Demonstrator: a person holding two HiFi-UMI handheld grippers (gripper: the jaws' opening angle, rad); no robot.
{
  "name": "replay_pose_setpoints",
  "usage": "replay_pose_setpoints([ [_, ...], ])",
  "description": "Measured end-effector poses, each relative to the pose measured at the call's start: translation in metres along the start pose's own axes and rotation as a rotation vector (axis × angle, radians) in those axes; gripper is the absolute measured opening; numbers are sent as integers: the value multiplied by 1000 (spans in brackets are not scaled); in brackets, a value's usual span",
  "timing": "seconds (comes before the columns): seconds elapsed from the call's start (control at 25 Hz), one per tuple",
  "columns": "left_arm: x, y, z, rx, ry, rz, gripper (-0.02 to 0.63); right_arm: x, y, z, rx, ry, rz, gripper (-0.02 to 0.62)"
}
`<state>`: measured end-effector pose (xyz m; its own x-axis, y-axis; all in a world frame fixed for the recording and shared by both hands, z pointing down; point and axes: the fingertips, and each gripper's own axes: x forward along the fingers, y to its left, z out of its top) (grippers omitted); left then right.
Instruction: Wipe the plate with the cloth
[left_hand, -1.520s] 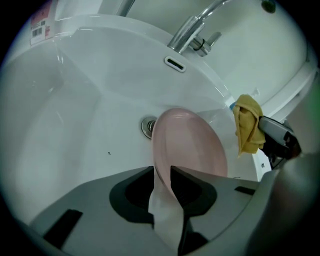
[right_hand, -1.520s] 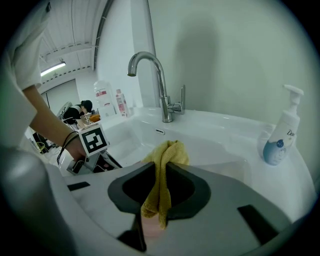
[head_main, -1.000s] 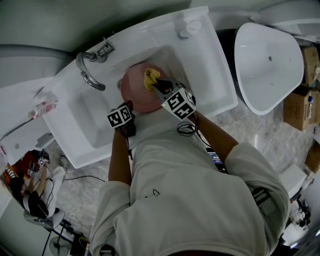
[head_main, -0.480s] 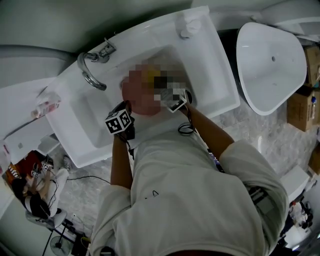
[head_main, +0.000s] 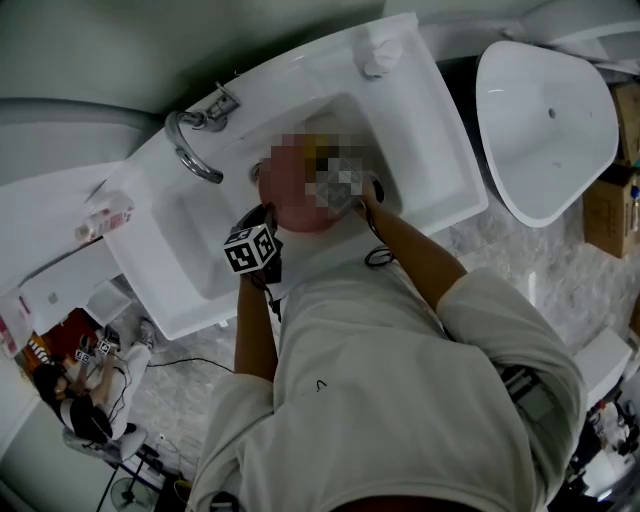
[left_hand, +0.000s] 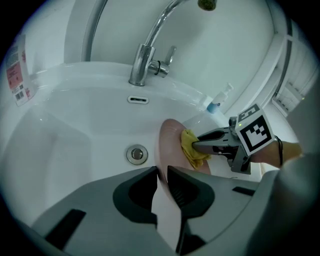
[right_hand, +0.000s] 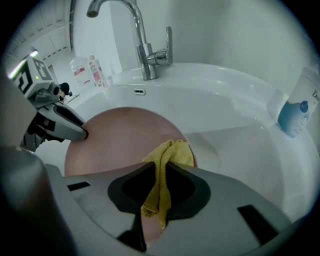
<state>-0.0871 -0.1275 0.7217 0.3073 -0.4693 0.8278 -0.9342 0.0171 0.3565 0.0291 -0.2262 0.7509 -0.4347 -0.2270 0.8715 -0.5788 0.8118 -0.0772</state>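
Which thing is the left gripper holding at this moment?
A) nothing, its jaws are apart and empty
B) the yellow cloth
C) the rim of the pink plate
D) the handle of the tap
C: in the left gripper view, the left gripper has its jaws closed on the rim of the pink plate, which stands on edge in the sink, while the yellow cloth is pinched by the right gripper.

A washroom is shown: a white basin (head_main: 440, 140) with a chrome tap (head_main: 192, 152) is set in a counter, and a bottle (right_hand: 298, 108) is stood on its rim. At the right edge, a loose second basin (head_main: 545, 110) and cardboard boxes (head_main: 608, 215) are kept on a marbled floor (head_main: 490, 250), as in a showroom or store.
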Motion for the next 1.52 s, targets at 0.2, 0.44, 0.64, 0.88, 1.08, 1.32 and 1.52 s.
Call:
replay_pose_setpoints([
  [0.2, -4, -3, 1, 67, 16, 21, 84, 4, 9, 13, 12, -32, 31, 64],
  [0.44, -9, -6, 4, 51, -8, 11, 86, 2, 31, 38, -31, -114, 87, 64],
  [0.64, -12, -8, 3, 55, -8, 7, 88, -5, 62, 53, -119, -176, 154, 64],
  [0.88, -13, -9, 3, 50, -10, 4, 91, -13, 103, 54, -219, -213, 286, 64],
  [1.08, -15, -10, 1, 38, -13, -2, 92, -19, 126, 38, -287, -190, 390, 64],
  [1.32, -15, -8, -3, 30, -2, 0, 95, -25, 144, 9, -403, -125, 501, 64],
  [1.52, -16, -8, -7, 21, -3, 1, 97, -29, 148, -15, -441, -66, 563, 64],
])
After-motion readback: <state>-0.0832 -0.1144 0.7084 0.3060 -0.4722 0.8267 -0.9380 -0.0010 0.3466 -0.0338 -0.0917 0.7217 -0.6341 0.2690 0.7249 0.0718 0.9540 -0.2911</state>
